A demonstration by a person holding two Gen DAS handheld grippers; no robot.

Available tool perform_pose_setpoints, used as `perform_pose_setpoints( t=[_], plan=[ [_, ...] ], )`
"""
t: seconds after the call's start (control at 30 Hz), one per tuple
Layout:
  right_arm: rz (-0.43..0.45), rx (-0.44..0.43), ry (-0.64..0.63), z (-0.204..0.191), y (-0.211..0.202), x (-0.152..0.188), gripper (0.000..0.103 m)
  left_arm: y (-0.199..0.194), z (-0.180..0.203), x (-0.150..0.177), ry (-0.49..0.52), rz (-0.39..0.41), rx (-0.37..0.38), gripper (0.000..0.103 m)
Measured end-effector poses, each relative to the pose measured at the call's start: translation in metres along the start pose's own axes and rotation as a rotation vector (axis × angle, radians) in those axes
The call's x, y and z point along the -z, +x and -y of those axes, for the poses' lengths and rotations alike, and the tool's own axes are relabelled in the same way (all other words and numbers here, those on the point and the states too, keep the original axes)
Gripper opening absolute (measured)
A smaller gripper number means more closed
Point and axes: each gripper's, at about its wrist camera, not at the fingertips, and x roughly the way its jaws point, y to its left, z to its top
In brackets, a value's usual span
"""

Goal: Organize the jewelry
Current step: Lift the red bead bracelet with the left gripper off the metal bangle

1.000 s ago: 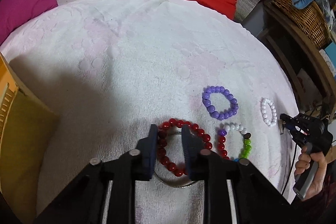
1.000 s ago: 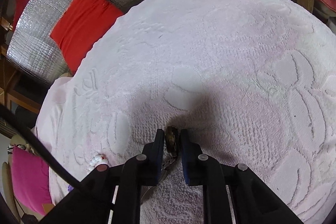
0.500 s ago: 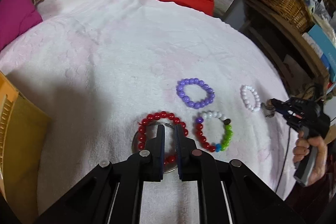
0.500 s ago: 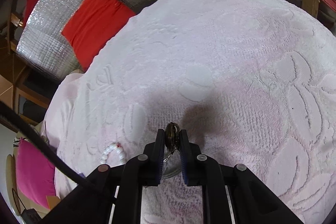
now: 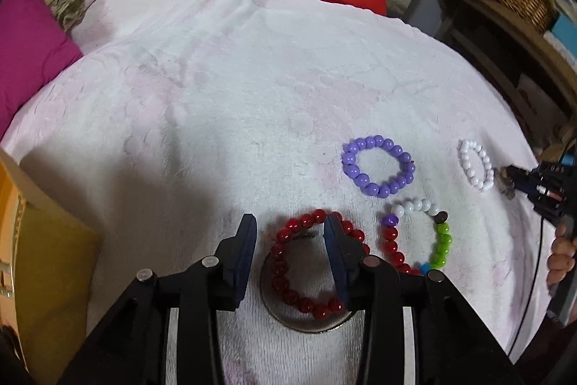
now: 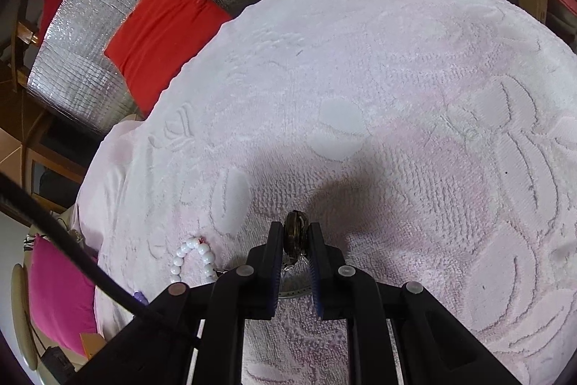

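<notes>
**Risk of a dragged bracelet and a slipped trinket**

The left gripper is spread, its jaws having just been opening, and nothing is pinched by them. The red bracelet lies on the towel partly between the fingers, its right arc passing under the right finger, over a metal ring. If the gripper is lifted carelessly, a bead could be snagged and the bracelet dragged out of place. Just right of it lies the mixed bracelet; beyond are the purple bracelet and the white bracelet.

The right gripper is pressed together on a small dark trinket. It is held only at its edge, so it could slip onto the towel.
</notes>
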Motion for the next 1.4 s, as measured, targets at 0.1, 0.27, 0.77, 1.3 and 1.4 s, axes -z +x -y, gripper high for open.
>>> perform_pose_setpoints(
  t=[0.1, 0.27, 0.77, 1.3, 1.4],
  plan=[
    [-0.004, -0.001, 0.005, -0.001, 0.003, -0.001, 0.015, -0.001, 0.006, 0.000, 0.037, 0.010, 0.017, 0.023],
    [-0.006, 0.002, 0.002, -0.001, 0.004, -0.001, 0.015, -0.001, 0.019, 0.002, 0.103, 0.013, 0.015, 0.015],
    [-0.006, 0.005, 0.012, 0.000, 0.006, 0.001, 0.015, -0.013, 0.036, 0.012, 0.175, -0.009, 0.129, 0.005],
    [-0.018, 0.000, 0.020, 0.002, 0.007, 0.000, 0.015, -0.031, 0.054, 0.029, 0.286, -0.012, 0.178, 0.055],
    [-0.016, 0.005, 0.015, 0.001, 0.007, 0.001, 0.015, -0.024, 0.053, 0.029, 0.285, -0.022, 0.156, 0.042]
  ],
)
